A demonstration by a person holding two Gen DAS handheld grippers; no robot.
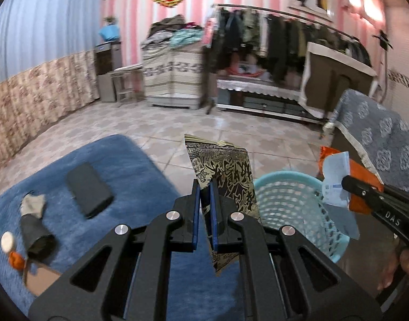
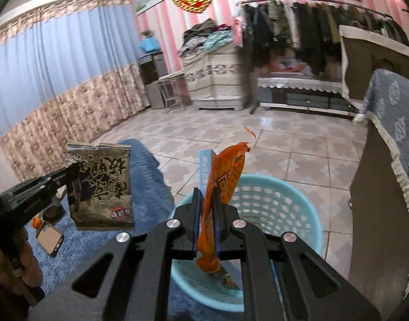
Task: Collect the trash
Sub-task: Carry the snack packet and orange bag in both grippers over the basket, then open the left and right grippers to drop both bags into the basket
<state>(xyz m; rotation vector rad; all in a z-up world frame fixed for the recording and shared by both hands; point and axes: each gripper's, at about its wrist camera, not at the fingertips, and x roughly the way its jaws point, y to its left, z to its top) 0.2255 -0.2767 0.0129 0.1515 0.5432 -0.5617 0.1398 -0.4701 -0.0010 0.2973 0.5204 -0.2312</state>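
My left gripper (image 1: pixel 205 187) is shut on a black-and-gold snack bag (image 1: pixel 226 171), held upright just left of the light-blue plastic basket (image 1: pixel 290 208). The bag also shows in the right wrist view (image 2: pixel 101 187), with the left gripper (image 2: pixel 70 171) at its left edge. My right gripper (image 2: pixel 206 195) is shut on an orange wrapper (image 2: pixel 223 184) together with a pale blue paper slip (image 2: pixel 204 165), held over the basket (image 2: pixel 284 208). In the left wrist view the right gripper (image 1: pixel 346 182) holds the wrapper (image 1: pixel 362 176) and slip (image 1: pixel 334 179) above the basket's far rim.
A blue rug (image 1: pixel 124 165) carries a dark phone (image 1: pixel 89 192), a grey-black sock (image 1: pixel 34 222), an orange scrap (image 1: pixel 16 260) and a brown card (image 1: pixel 41 281). A patterned covered sofa (image 1: pixel 386 144) stands on the right. Tiled floor, a clothes rack and cabinets lie beyond.
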